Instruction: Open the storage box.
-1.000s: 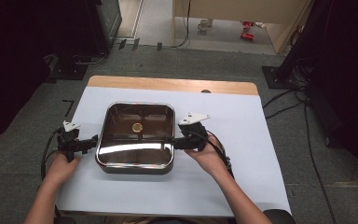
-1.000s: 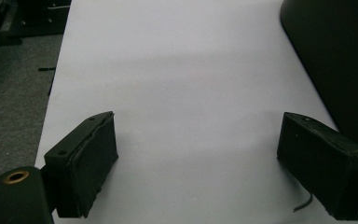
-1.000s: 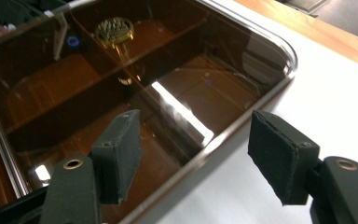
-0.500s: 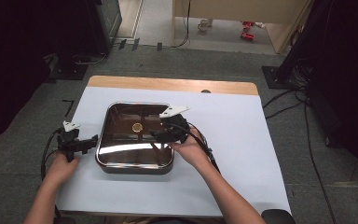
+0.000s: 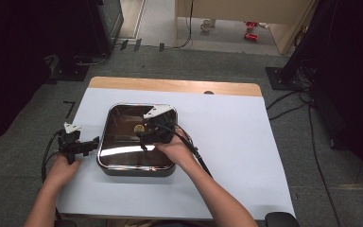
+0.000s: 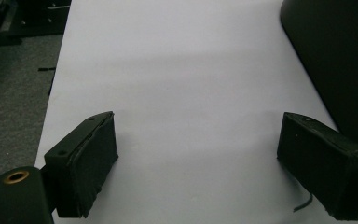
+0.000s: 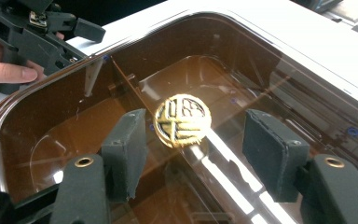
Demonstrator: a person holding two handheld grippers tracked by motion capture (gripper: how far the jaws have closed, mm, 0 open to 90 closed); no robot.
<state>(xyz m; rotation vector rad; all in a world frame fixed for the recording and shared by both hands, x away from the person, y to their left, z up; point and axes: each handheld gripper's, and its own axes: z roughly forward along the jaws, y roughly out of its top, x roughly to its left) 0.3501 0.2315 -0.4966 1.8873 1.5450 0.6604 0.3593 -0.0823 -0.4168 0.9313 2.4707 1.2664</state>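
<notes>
1. My right gripper (image 5: 142,137) hangs inside the basin (image 5: 118,166), over its floor; in the right gripper view (image 7: 193,154) its jaws are closing with a gap between them, and neither pad (image 7: 126,149) touches anything.
2. The drain (image 7: 182,120), a round brass-coloured piece with a cross pattern, sits in the middle of the basin floor; in the right gripper view it lies between and just beyond the two pads, apart from both; from the high view (image 5: 136,127) it shows as a small gold spot just beside the right gripper.
3. The basin is a square, shiny metal one with rounded corners; it stands on the white sheet (image 5: 246,142) that covers the table (image 5: 179,86), left of the table's middle.
4. My left gripper (image 5: 94,143) rests low on the sheet just beside the basin's left wall; I cannot tell from the high view whether it touches the wall.
5. In the left gripper view (image 6: 196,163) its jaws stand wide apart with bare white sheet between them; the dark basin wall (image 6: 335,60) rises at the right edge, close to the right-hand jaw.
6. In the right gripper view my left hand (image 7: 4,70) and its gripper show at the top left, outside the rim (image 7: 307,60).
</notes>
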